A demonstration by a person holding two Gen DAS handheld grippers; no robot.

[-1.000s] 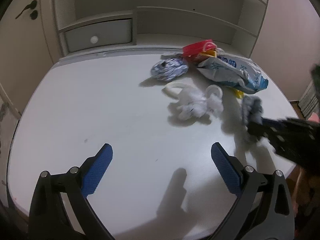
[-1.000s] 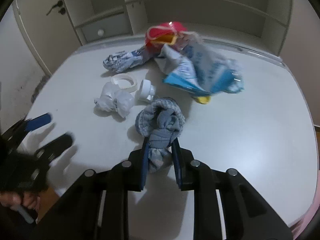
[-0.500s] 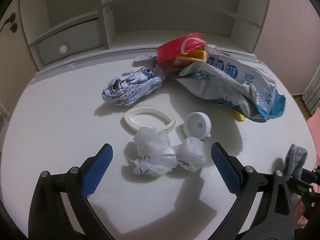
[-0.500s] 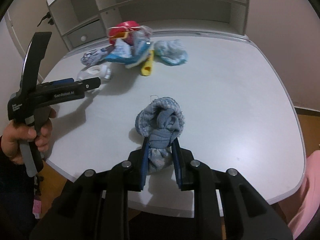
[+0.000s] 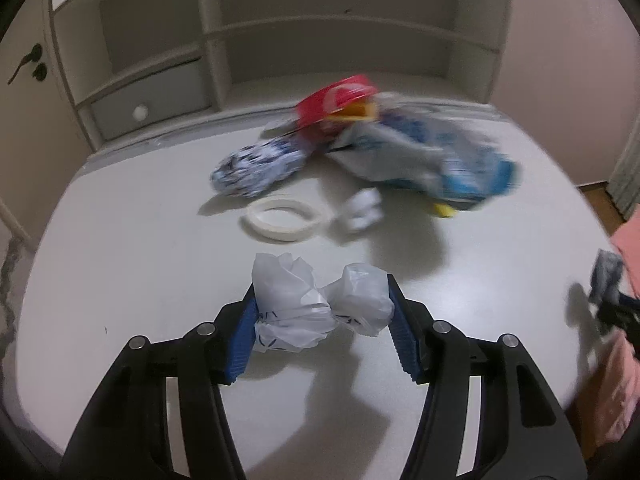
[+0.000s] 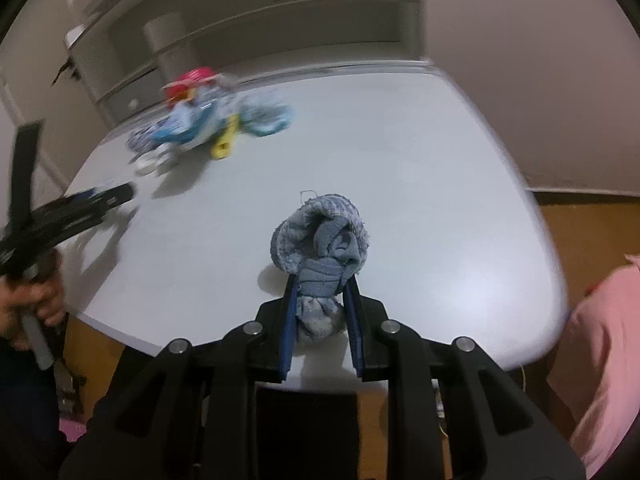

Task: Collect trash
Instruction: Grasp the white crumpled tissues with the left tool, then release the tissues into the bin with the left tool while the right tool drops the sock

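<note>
While its blue pads press against both ends of a crumpled white plastic bag [image 5: 320, 304], the left gripper [image 5: 322, 316] pinches that bag low over the white table [image 5: 120, 264], at the table's near side. Taking the bag as the landmark, a white tape ring [image 5: 285, 221] lies flat just beyond it, apart from it, and a small white cap [image 5: 360, 210] sits just to the right of the ring. Farther beyond the bag, a crumpled blue-patterned wrapper [image 5: 256, 168] rests on the table, and behind and right of that wrapper a heap holds a red lid [image 5: 336, 100] and a blurred white-and-blue plastic package [image 5: 432, 160], with a bit of something yellow [image 5: 444, 209] showing at the package's near edge. Well to the right of the bag, near the table's edge, the right gripper [image 6: 322, 300] is closed on a rolled grey-blue sock [image 6: 320, 240]; its fingers clamp the lower part of the roll, while the open cuff stands above the fingertips. From the right wrist view, the sock hangs over the near edge of the table, and the trash heap lies far off toward the table's back left corner, blurred. A pale shelf unit with a drawer [image 5: 148, 96] stands behind the table.
</note>
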